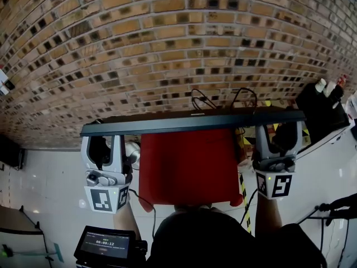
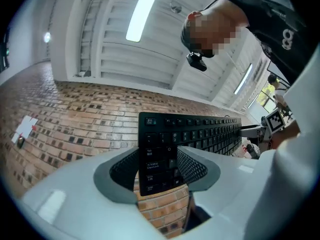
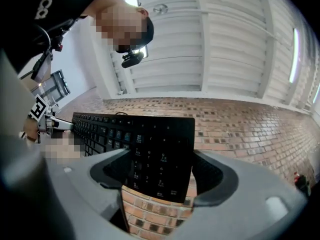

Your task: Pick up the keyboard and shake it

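Jaws of my left gripper and right gripper pinch the lifted keyboard at nine and three o'clock; I'd shake next, gripping firmly.

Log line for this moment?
keyboard: held up | left gripper: grips its left end | right gripper: grips its right end

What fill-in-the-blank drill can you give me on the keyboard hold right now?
The left tool and right tool each clamp one ____ of the keyboard.
The left tool's end bears the ____ key.
The wall behind is made of ____.
Missing: end; Esc; brick.
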Motion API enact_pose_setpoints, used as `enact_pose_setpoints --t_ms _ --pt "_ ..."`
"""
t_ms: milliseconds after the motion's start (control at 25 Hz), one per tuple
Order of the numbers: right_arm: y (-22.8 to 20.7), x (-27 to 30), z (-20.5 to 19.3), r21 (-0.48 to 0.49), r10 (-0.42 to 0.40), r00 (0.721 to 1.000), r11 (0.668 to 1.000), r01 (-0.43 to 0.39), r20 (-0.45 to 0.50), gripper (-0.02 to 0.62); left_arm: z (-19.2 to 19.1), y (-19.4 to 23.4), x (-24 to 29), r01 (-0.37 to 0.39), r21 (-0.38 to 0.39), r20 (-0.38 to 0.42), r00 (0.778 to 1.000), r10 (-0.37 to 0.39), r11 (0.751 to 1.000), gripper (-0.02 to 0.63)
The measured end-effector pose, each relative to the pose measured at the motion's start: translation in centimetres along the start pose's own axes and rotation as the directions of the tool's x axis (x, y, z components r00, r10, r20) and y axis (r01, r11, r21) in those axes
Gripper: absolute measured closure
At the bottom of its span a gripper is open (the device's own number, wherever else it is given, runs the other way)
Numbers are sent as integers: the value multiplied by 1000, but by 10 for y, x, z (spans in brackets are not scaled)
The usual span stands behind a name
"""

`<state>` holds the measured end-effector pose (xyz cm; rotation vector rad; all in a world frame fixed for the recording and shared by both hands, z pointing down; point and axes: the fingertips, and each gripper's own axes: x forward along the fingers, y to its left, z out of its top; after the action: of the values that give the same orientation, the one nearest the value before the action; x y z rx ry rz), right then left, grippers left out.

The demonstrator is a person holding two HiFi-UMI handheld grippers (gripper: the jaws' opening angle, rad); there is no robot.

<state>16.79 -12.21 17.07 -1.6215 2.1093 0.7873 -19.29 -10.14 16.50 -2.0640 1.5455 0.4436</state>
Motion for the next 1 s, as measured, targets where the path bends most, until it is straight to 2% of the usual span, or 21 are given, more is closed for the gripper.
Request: enact_pose_setpoints --t_ms 120,240,480,640,720,840,1000 --pt "-10 -9 -10 63 -44 999 997 44 -5 235 23 -13 14 44 48 37 998 -46 998 365" --pt "-16 -14 -15 93 -68 998 993 68 -11 235 28 -18 18 63 71 38 997 -66 995 365" --pt "-19 -17 -11 72 -70 998 995 70 -11 235 26 -24 23 72 47 51 996 -74 996 365" --pt "-20 -27 20 34 -80 993 996 77 91 235 46 -25 11 61 57 137 988 -68 996 364" --pt "-20 -28 29 23 -78 990 997 75 117 235 50 -22 4 50 84 154 986 -62 995 364" --pt "-18 -24 19 18 -63 994 998 62 84 235 41 -22 9 49 59 139 989 -56 997 365" --pt "-11 -20 -7 25 -31 999 999 31 12 235 11 -19 4 36 20 67 997 -38 999 365"
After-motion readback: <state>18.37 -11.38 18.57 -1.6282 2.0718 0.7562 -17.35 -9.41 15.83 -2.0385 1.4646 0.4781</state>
